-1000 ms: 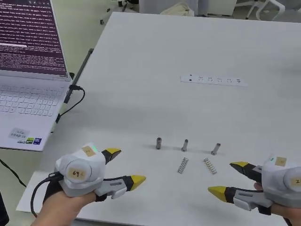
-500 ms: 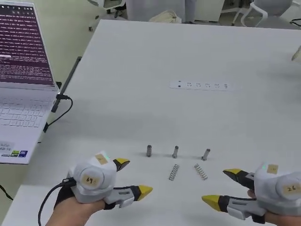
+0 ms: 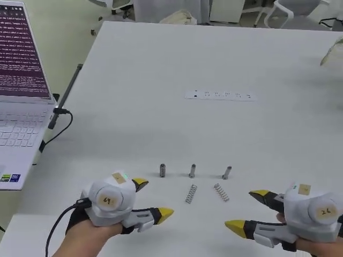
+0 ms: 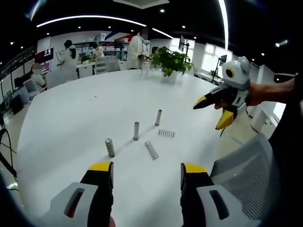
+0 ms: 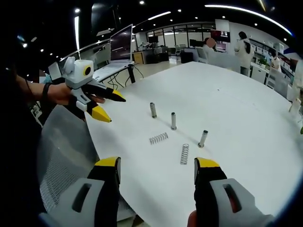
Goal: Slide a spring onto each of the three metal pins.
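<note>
Two springs (image 3: 191, 193) lie just before the three pins (image 3: 192, 171).

Bright, even overhead light fills the head view: the white table (image 3: 225, 59) is pale and nearly shadowless, and the pins (image 3: 192, 171) just ahead of the left gripper (image 3: 154, 198) throw only faint, short shadows. The laptop screen (image 3: 19, 53), far off to that gripper's left, glows purple. In both gripper views, ceiling strip lights (image 4: 94, 20) flare high above the jaws against a dark ceiling, straight lines bow toward the edges, and the room beyond the table looks soft.
</note>
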`<act>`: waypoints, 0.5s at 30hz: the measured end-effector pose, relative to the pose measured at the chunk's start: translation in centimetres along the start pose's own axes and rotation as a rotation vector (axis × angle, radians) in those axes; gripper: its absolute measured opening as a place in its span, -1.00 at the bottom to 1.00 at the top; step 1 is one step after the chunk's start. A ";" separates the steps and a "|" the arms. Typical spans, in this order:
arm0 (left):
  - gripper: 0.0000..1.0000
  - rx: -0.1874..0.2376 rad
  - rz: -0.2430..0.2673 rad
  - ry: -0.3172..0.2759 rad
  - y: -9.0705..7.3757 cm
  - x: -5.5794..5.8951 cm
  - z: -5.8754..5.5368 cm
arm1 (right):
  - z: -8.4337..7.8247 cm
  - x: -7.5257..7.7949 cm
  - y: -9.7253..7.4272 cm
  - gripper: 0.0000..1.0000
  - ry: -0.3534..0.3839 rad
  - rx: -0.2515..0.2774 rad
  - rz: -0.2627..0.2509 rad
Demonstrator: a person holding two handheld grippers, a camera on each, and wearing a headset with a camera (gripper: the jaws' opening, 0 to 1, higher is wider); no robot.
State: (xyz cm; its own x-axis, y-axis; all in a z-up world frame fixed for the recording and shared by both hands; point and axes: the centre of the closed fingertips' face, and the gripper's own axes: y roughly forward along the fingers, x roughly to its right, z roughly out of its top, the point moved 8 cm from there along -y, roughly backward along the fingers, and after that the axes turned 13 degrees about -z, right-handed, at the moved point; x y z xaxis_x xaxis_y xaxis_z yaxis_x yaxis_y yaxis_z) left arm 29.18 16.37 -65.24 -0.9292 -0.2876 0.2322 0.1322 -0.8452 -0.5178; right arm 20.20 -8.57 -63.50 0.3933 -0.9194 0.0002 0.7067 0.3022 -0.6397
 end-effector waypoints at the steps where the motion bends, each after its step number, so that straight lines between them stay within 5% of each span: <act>1: 0.04 -0.003 -0.001 0.002 0.2 0.0 0.0 | 0.0 0.0 -0.1 0.23 0.001 0.002 -0.001; 15: -0.04 -0.010 -0.038 -0.025 3.9 -0.1 0.2 | -0.7 0.4 -1.1 0.24 0.008 -0.009 -0.017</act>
State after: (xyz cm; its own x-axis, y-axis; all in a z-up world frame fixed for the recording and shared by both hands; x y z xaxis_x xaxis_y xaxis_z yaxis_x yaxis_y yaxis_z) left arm 29.84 13.01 -67.15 -0.9244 -0.2668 0.2726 0.0933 -0.8511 -0.5167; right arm 19.14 -9.40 -63.35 0.3768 -0.9263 0.0046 0.7080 0.2848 -0.6463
